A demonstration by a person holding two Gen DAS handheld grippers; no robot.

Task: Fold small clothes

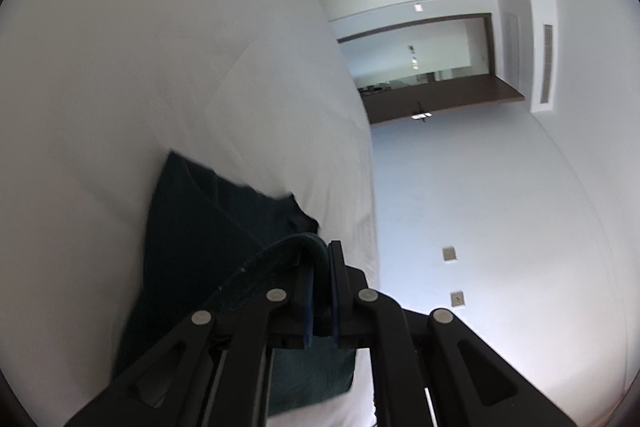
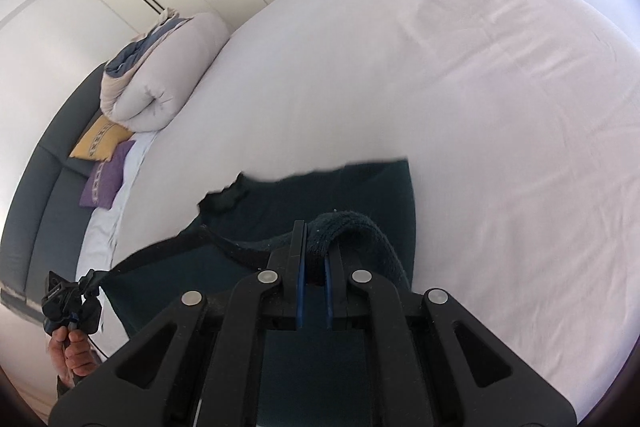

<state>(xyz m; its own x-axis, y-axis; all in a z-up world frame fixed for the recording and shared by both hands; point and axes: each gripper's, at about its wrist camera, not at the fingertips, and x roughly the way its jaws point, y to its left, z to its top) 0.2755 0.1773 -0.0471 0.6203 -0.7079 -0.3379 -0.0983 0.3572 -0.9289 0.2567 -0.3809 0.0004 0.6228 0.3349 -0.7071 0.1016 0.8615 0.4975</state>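
Garment lay on bed, near edge held up between left claw and right claw. Rolled duvet and two cushions sat at headboard end.

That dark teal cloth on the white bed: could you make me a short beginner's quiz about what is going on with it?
1. True or false: the dark teal fabric garment lies partly on the white bedsheet.
2. What is the right gripper shut on?
A) the yellow patterned cushion
B) an edge of the dark teal fabric garment
C) nothing
3. Fill in: in the right wrist view, the left gripper holds another part of the garment, and the cloth between both grippers looks ____ (slack or stretched).

Key: 1 true; 2 B; 3 stretched.
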